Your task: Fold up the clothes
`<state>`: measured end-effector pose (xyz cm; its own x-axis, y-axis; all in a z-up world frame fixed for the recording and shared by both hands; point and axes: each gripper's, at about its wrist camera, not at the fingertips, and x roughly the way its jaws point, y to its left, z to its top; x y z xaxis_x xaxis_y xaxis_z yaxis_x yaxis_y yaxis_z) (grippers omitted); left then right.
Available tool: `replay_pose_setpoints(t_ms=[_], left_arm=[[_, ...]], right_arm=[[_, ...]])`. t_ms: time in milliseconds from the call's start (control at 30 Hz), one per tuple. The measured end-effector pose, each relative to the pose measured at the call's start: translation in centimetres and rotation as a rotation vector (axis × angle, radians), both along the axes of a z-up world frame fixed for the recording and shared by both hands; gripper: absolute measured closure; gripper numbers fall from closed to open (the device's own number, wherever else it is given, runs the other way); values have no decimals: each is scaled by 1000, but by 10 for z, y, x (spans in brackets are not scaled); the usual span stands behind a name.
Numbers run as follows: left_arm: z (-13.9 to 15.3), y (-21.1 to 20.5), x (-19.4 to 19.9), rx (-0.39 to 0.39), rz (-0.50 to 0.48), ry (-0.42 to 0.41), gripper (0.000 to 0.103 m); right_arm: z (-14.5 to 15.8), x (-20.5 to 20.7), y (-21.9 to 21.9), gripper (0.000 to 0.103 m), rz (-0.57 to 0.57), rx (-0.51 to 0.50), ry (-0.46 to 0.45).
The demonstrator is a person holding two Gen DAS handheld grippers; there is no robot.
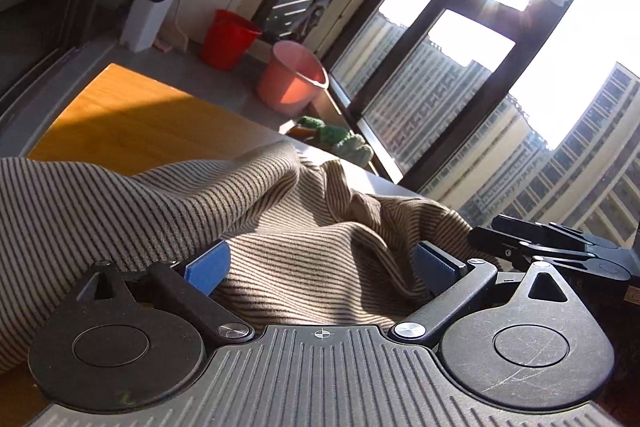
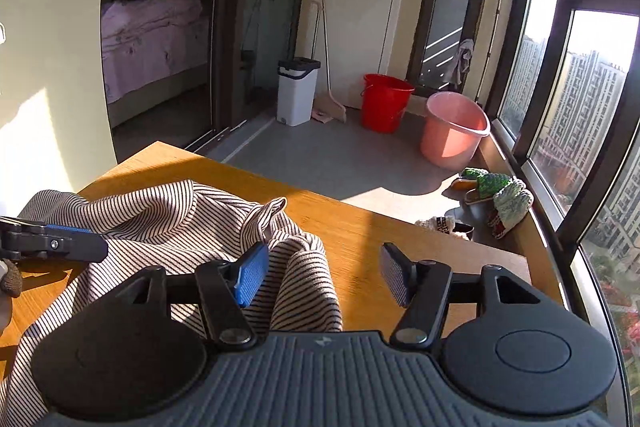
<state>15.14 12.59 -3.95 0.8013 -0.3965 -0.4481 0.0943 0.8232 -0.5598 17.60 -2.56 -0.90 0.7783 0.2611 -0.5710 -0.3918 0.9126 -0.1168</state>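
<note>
A beige garment with thin dark stripes point(image 2: 160, 223) lies crumpled on a wooden table point(image 2: 360, 227). In the left wrist view the garment point(image 1: 168, 211) is bunched between the wide-apart blue pads of my left gripper point(image 1: 320, 263), which is open over it. My right gripper point(image 2: 320, 273) is open too, with a fold of the striped cloth point(image 2: 304, 287) lying between its fingers near the left pad point(image 2: 252, 279). The left gripper shows in the right wrist view point(image 2: 56, 243) at the far left, and the right gripper shows in the left wrist view point(image 1: 552, 247) at the right.
On the grey floor beyond the table stand a red bucket point(image 2: 386, 101), a pink bucket point(image 2: 454, 129), a white bin point(image 2: 298, 91) and a broom point(image 2: 328, 83). Green slippers point(image 2: 492, 191) lie by the large windows point(image 2: 568, 99) on the right. A bedroom doorway point(image 2: 160, 47) opens on the left.
</note>
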Motion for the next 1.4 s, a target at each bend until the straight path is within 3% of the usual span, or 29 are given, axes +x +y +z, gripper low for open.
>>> replay_pose_setpoints(t_ms=[167,233,267,300,333,400,467,533,600,700,867,967,1067,1133,1200,1333,1367,1400], left_arm=[[-17,-18,0,-33,-102,9,0],[-21,-25,0,-16,-119,21,0],[-20,-25,-2,-10,-123,10,0],[-19,-23,-4,-19,-121,4,0],[-19,-21,-5,-28,-118,-1,0],[-19,-14,-7,-59,-101,-1,0],[-20,-8,-8,-88,-84,0,0],[-22,-8,-6,-95,-84,11,0],[-24,-9,-6,-86,-90,12,0],[-24,-11,-7,-53,-94,4,0],[-20,-1,-7,-38,-67,1,0],[-2,2,-12,-14,-115,-57,0],[21,-5,-7,69,-139,-131,0],[35,-16,9,183,-113,-168,0],[38,-30,38,304,-89,-130,0],[24,-44,87,435,-91,-37,1],[20,-46,95,450,-92,-20,4],[15,-46,101,456,-80,1,14]], right_arm=[[-25,-49,-17,21,-81,68,183],[-37,-58,-17,22,-82,78,221],[-40,-60,-13,41,-69,31,205],[-42,-60,-8,85,-53,-34,180],[-38,-58,-7,93,-47,-70,157],[-19,-48,-11,93,-62,-100,95],[10,-35,-19,94,-122,-180,-61],[41,-13,-37,94,-209,-192,-174],[50,7,-50,94,-277,-171,-189],[28,36,-64,93,-355,-194,-141],[-41,61,-95,91,-443,-99,117],[-55,53,-107,82,-435,-121,142],[-40,42,-110,73,-428,-145,89],[-20,33,-102,73,-391,-125,16],[1,28,-90,73,-330,-72,-46],[22,32,-59,73,-190,26,-88],[18,39,-48,73,-155,23,-85],[14,45,-37,73,-121,21,-82]])
